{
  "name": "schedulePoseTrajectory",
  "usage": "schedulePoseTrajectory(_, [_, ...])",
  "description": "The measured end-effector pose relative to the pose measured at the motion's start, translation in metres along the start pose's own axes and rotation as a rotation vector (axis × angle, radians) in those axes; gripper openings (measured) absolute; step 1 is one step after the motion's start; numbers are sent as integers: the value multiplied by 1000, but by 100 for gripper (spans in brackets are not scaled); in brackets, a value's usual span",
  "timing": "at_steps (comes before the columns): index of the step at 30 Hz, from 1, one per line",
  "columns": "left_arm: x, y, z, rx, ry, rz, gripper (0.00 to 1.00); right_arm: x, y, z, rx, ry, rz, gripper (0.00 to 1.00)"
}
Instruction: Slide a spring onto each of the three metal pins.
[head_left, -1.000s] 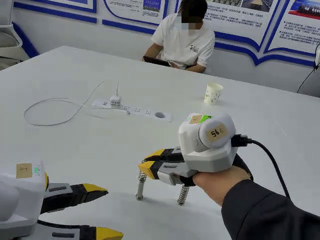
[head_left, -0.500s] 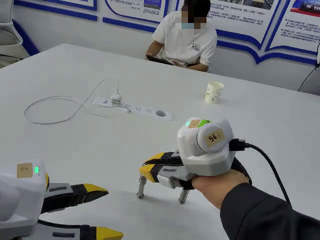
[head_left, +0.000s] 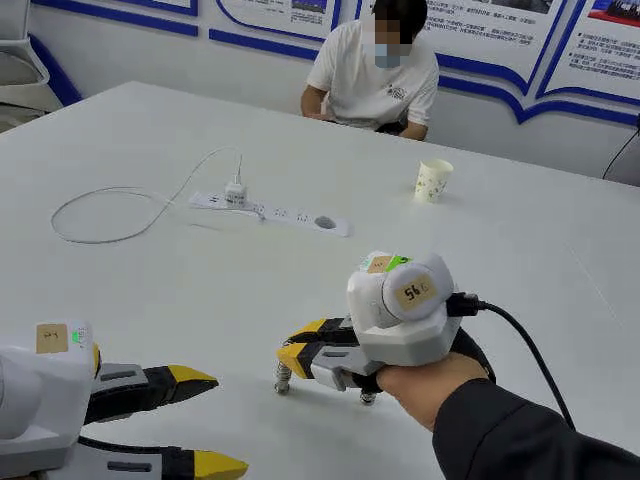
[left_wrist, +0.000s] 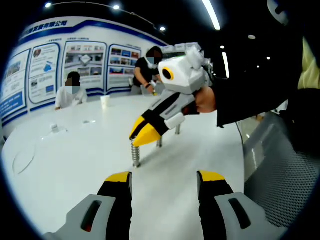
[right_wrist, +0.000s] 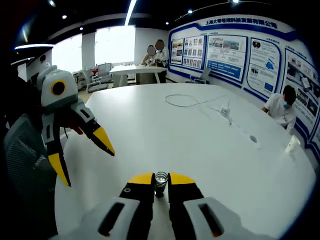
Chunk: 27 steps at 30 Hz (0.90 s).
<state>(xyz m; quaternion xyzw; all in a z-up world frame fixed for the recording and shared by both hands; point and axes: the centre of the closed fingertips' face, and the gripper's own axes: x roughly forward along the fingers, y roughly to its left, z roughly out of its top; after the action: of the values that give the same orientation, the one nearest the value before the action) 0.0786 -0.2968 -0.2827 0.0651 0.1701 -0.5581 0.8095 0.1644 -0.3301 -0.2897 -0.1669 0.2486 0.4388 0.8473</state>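
- White worktop (head_left: 150, 290), wall boards (head_left: 590, 45) behind.
- Spring (right_wrist: 160, 181) on an upright pin (left_wrist: 135, 161), clamped by the right hand-held gripper (right_wrist: 160, 187).
- Just behind its tips, a second pin (left_wrist: 160, 143).
- Left hand-held gripper (left_wrist: 165, 182) well apart, jaws spread, empty.

Three upright grey metal pins (left_wrist: 134, 152); one patterned paper cup (head_left: 433, 181); one white power strip (head_left: 275, 211); one seated person in a white shirt (head_left: 375, 75).

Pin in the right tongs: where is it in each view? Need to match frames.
Head view: pin low centre, under the right tongs.
Left gripper view: pin at centre, below the yellow tips.
Right gripper view: pin bottom centre, between the tongs.
Shared landmark: paper cup.
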Motion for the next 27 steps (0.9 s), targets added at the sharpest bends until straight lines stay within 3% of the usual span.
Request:
schedulePoseTrajectory(16, [0,0,-1,-6,1,1,53,9,4,-14,-4,42,9,12])
schedulePoseTrajectory(27, [1,-1,0,-3,3,-1,53,8,4,-14,-8,42,8,13])
